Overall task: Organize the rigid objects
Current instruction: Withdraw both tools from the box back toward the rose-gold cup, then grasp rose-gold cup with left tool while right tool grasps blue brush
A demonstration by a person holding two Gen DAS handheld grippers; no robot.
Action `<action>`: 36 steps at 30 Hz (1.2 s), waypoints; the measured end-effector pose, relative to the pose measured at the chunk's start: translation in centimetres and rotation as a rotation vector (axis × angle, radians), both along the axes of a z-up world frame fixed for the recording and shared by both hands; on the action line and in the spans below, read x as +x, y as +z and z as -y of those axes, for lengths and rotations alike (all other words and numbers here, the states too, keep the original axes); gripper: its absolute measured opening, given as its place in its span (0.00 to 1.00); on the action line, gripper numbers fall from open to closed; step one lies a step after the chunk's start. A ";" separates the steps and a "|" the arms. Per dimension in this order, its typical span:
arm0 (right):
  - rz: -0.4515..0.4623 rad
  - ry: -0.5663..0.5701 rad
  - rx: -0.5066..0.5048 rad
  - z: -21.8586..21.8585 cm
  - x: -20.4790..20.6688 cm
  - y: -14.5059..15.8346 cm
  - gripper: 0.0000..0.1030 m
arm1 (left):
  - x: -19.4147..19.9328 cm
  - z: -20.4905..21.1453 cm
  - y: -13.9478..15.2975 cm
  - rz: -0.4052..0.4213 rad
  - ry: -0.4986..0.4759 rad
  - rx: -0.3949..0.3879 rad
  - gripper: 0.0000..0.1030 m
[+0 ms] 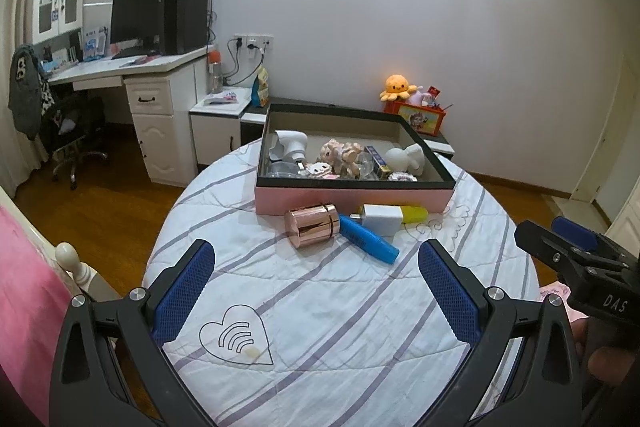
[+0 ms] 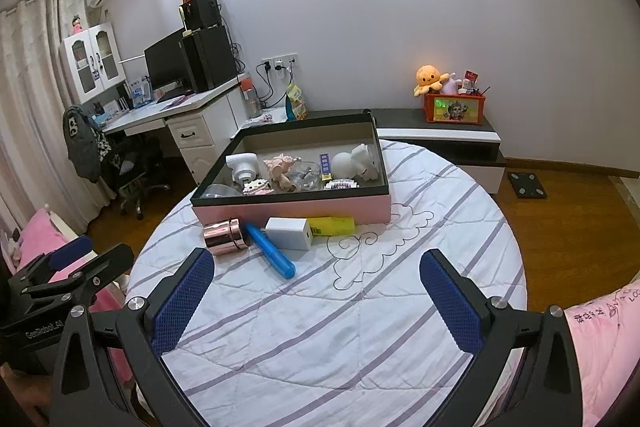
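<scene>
Loosely grouped on the striped bed cover (image 1: 320,307): rose-gold canister (image 1: 313,225), blue marker (image 1: 368,239), white charger (image 1: 382,219), yellow highlighter (image 1: 414,214), all just near of the pink box (image 1: 352,201), which holds small toys. Left claw (image 1: 316,291) and right claw (image 2: 316,293) both gape wide, empty, hovering over the near cover. Desk (image 2: 160,115) far left.

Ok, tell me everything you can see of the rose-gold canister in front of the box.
The rose-gold canister is a short, shiny, metallic-looking cylinder with a seam marking off a lid section. It lies on its side on the striped quilt, just in front of the pink box. The blue pen lies against it. Neither gripper touches it.
</scene>
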State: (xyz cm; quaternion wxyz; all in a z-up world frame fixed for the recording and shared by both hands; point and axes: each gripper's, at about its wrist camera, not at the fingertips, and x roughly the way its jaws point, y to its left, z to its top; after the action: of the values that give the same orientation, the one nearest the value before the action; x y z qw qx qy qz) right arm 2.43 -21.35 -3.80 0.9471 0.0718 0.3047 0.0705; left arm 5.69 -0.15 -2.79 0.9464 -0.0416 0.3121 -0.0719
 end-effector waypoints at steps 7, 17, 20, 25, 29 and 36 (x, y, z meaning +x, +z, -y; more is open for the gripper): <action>-0.035 0.011 -0.009 0.1 1.2 -0.9 1.00 | 1.1 0.1 -1.6 -0.041 0.003 0.012 1.00; -0.137 0.065 -0.017 -0.7 4.1 -4.4 1.00 | 3.8 0.3 -4.2 -0.110 0.011 0.027 1.00; -0.171 0.076 -0.024 -1.0 5.5 -5.7 1.00 | 4.6 0.5 -4.9 -0.125 0.012 0.038 1.00; -0.217 0.127 -0.021 -1.7 8.3 -8.0 0.99 | 6.3 0.7 -6.4 -0.162 0.018 0.053 1.00; -0.256 0.203 -0.029 -2.8 10.5 -9.7 0.83 | 7.6 0.7 -7.3 -0.183 0.026 0.064 1.00; -0.274 0.331 -0.019 -5.0 12.7 -10.9 0.55 | 9.2 0.2 -8.5 -0.211 0.041 0.079 1.00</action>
State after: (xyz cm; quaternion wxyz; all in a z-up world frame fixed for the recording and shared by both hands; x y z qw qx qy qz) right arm 15.17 -16.34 -14.71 0.8731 0.0207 0.4387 0.2116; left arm 14.84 -0.39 -11.30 0.9105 -0.0181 0.4115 -0.0353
